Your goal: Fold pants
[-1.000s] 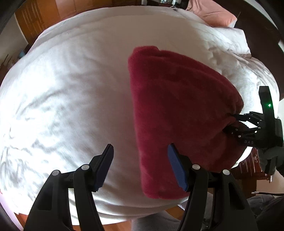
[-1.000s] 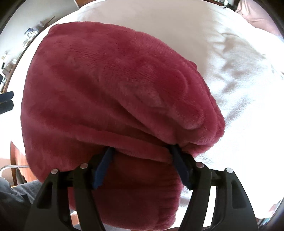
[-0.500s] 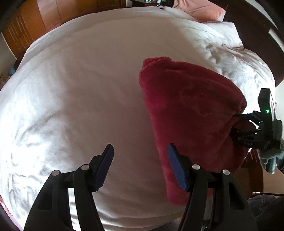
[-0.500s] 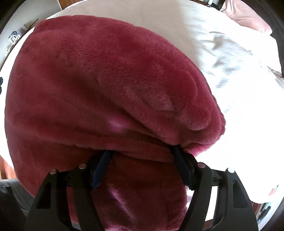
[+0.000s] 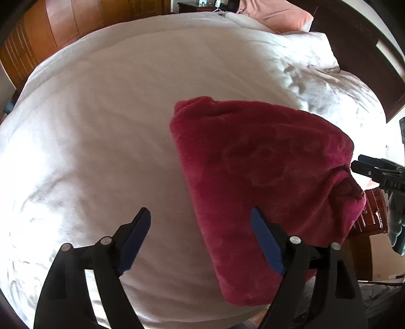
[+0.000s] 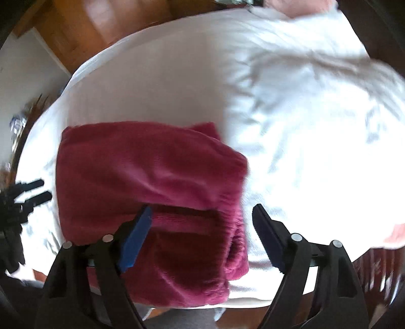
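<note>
Your left tool (image 5: 200,238) hangs over the white bed cover (image 5: 106,131), jaws spread wide and just opened further. Nothing is gripped: only bare cover shows between the blue pads (image 5: 135,240), and the right-hand pad overlaps the left edge of the pants in the view without pressing on it.

The pants (image 5: 258,182), dark red plush, lie folded into a thick rectangular bundle on the bed cover, close to the near edge of the bed. In the right wrist view the same pants (image 6: 152,177) show stacked layers, with a ribbed band at the near right corner, and the bundle reaches the mattress edge.

Your right tool (image 6: 202,236) is likewise spread apart, jaws just opened further. The near part of the bundle shows between its pads, but neither pad presses the cloth; the right pad stands over white cover, clear of the fabric. This view is blurred, so fine contact at the left pad is uncertain.

In the left wrist view the right tool (image 5: 374,172) shows at the right edge, just beside the bundle's right end. A pink pillow (image 5: 276,14) lies at the head of the bed, and wooden wardrobe doors (image 5: 50,33) stand beyond the far side.
</note>
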### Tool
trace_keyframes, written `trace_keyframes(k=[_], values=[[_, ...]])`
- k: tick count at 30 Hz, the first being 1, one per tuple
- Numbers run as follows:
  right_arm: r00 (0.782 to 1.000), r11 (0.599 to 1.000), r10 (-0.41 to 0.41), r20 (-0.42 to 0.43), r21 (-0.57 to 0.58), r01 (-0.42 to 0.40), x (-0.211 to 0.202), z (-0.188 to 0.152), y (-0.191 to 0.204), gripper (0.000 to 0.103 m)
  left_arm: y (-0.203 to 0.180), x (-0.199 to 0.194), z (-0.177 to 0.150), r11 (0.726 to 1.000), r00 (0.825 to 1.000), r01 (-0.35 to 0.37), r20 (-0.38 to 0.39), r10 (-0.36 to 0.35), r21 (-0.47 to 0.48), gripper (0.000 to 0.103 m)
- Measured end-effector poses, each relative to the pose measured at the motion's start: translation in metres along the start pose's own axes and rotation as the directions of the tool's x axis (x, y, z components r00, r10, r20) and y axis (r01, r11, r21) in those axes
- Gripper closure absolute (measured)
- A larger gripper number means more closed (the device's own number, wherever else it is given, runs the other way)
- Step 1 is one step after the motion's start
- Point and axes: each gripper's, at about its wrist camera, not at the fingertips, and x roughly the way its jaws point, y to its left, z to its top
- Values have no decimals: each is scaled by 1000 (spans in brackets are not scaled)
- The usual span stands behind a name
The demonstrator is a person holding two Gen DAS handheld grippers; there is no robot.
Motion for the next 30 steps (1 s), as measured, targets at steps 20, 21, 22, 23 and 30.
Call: trace_keyframes(k=[20,21,22,23,30], values=[[940,907,315,-134,334,-257,118,-5,-41,9,-7,55,8,999,991,19,-133,-24,-37,11],[934,901,330,-136,339,-270,120,-6,-40,9,-6,58,8,999,990,26,-138,-32,-46,10],[929,897,343,-139,341,-280,123,-6,-40,9,-5,60,9,998,989,31,-142,-39,-57,9],[924,893,355,-144,344,-289,125,-3,-41,9,-2,62,9,996,988,41,-146,-52,-75,8],[892,876,416,-176,342,-341,137,17,-40,20,11,78,11,977,976,122,-158,-151,-178,6]])
